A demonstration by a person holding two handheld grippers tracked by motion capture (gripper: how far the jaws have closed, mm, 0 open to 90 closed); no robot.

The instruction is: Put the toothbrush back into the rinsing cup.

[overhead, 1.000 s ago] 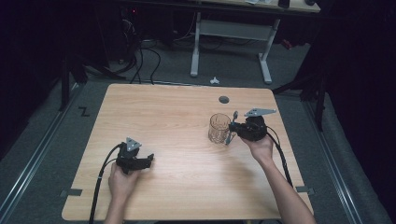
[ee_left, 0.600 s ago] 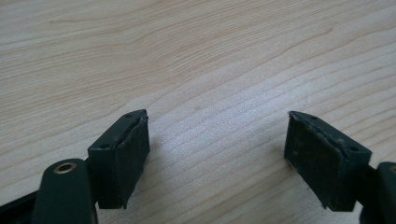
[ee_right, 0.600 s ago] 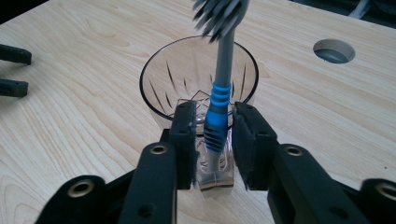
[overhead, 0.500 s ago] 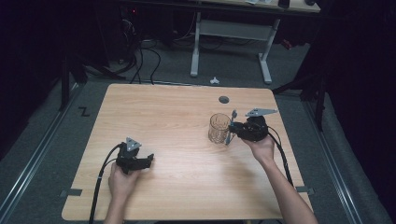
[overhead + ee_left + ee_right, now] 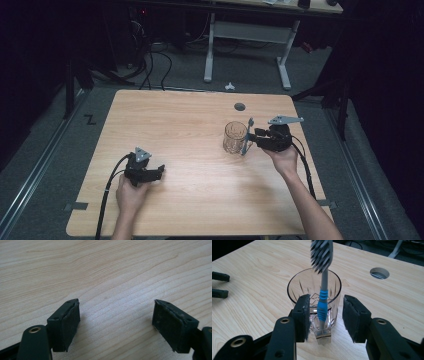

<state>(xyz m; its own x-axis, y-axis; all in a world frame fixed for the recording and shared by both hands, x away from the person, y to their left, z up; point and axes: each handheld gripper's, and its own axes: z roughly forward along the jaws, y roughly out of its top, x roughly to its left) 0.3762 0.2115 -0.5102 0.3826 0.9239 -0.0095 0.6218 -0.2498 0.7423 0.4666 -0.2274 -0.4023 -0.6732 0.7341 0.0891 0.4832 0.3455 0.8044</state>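
**Clerk:** Changed since the earlier high view: right gripper [image 5: 326,300] jaws, just been opening; now released, pads standing clear on either side of toothbrush [image 5: 322,307]. Hands otherwise parked as before.

**Checker:** Location of toothbrush?

**Clerk:** Centre of the right gripper view, upright, bristle head at top edge, blue grip band mid-shaft, clear handle end down on table [image 5: 190,120]. Just in front of glass [image 5: 297,287], seemingly outside it and propped against its wall; hard to confirm through the cut glass. In the high view, right of centre, tilted slightly.

**Checker:** Left gripper [image 5: 116,307]?

**Clerk:** Lower left of the high view, jaws spread wide over bare wood, holding nothing.

**Checker:** Hazards, as judged?

**Clerk:**
- Item one: toppling. No grip on the shaft, narrow foot, head already blurred; likely to slide off the glass and drop flat.
- Item two: knock from a withdrawing pad, given the small clearance each side.
- Item three: glass nudged toward the left of the frame if the gripper pushes ahead to re-grasp.
- Item four: roll toward the table hole [image 5: 379,273] at upper right; less likely.
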